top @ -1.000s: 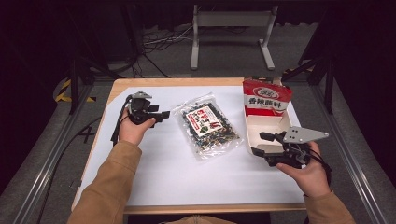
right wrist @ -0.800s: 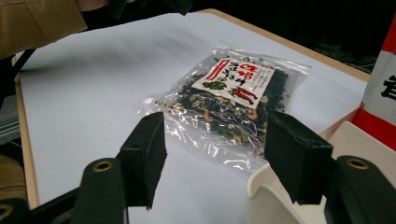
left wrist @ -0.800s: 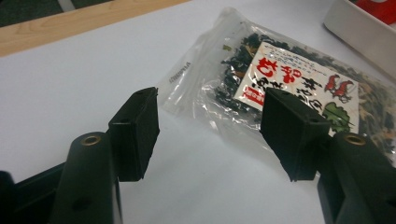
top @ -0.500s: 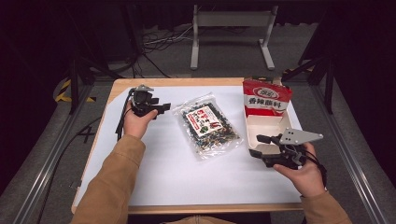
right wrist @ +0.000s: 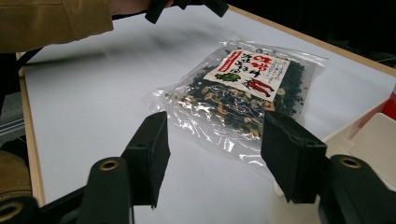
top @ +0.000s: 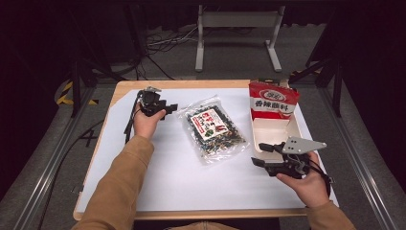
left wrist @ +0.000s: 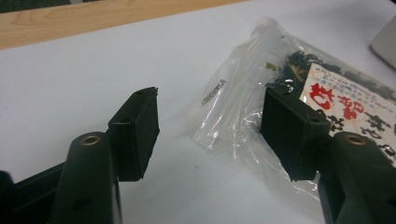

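Clear snack bag (top: 213,129) flat on white tabletop (top: 167,172), between both tools. Left tool (top: 167,106) spread just beside bag's upper corner; right tool (top: 258,154) spread near bag's lower edge.

High view looks down; both gripper views closely share the snack bag (top: 212,129).

The red box (top: 273,99) is showing white characters reading 香辣蒜料 under a small oval logo. The clear snack bag (top: 213,130) is carrying a white label with red script too small to read.
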`<state>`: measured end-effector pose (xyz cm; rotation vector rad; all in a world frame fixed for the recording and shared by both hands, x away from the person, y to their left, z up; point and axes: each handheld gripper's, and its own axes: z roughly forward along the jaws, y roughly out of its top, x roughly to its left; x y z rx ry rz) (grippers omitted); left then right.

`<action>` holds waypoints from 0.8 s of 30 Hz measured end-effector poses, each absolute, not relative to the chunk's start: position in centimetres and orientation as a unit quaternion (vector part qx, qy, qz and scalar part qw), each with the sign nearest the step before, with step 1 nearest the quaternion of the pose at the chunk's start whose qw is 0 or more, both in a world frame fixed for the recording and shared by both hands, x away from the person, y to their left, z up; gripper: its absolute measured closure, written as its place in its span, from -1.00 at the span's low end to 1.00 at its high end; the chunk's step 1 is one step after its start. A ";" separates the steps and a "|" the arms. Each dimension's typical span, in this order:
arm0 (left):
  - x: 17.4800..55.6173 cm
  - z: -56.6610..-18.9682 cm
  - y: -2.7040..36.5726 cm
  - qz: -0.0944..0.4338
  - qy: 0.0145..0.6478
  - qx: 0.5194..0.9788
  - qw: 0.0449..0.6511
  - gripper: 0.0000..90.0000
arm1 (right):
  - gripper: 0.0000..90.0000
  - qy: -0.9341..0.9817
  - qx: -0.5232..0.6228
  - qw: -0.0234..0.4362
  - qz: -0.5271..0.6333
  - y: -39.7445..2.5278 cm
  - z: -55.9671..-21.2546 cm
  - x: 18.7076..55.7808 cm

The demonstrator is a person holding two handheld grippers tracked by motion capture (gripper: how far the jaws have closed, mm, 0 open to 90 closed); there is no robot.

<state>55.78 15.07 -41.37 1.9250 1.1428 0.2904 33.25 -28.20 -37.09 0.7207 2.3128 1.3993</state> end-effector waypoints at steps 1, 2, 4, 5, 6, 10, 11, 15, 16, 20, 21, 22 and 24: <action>56.0 -41.5 14.9 0.114 0.460 0.769 0.428 -0.16 | -0.07 0.815 0.254 0.170 0.492 -28.1 -37.2 33.2; 56.0 -41.5 14.9 0.114 0.460 0.769 0.428 -0.16 | -0.07 0.815 0.254 0.170 0.492 -28.1 -37.2 33.2; 56.3 -41.8 14.7 0.101 0.466 0.768 0.427 -0.17 | -0.07 0.816 0.257 0.168 0.490 -28.1 -37.4 33.0; 56.4 -42.0 14.6 0.093 0.469 0.768 0.426 -0.20 | -0.07 0.816 0.257 0.168 0.489 -28.1 -37.5 33.0; 56.5 -42.2 14.5 0.085 0.475 0.766 0.425 -0.20 | -0.07 0.816 0.258 0.167 0.489 -28.1 -37.6 32.9; 56.9 -42.7 14.3 0.080 0.478 0.767 0.422 -0.20 | -0.07 0.817 0.263 0.164 0.486 -28.1 -37.9 32.6; 57.0 -42.8 14.2 0.079 0.478 0.766 0.423 -0.20 | -0.07 0.817 0.264 0.164 0.485 -28.1 -38.0 32.5; 57.4 -43.1 14.1 0.074 0.482 0.763 0.424 -0.16 | -0.07 0.817 0.269 0.163 0.483 -28.2 -38.2 32.2; 57.4 -43.1 14.1 0.071 0.483 0.763 0.424 -0.15 | -0.07 0.817 0.270 0.162 0.483 -28.2 -38.3 32.2; 57.8 -43.6 14.0 0.050 0.497 0.755 0.425 -0.03 | -0.07 0.818 0.272 0.160 0.482 -28.2 -38.4 32.0; 57.8 -43.7 14.0 0.048 0.499 0.753 0.427 -0.02 | -0.08 0.819 0.271 0.159 0.481 -28.1 -38.4 31.9; 58.0 -43.8 14.0 0.046 0.502 0.750 0.427 -0.02 | -0.08 0.819 0.272 0.158 0.480 -28.1 -38.5 31.9; 58.1 -44.0 14.0 0.044 0.504 0.748 0.429 -0.02 | -0.08 0.819 0.272 0.157 0.480 -28.1 -38.5 31.8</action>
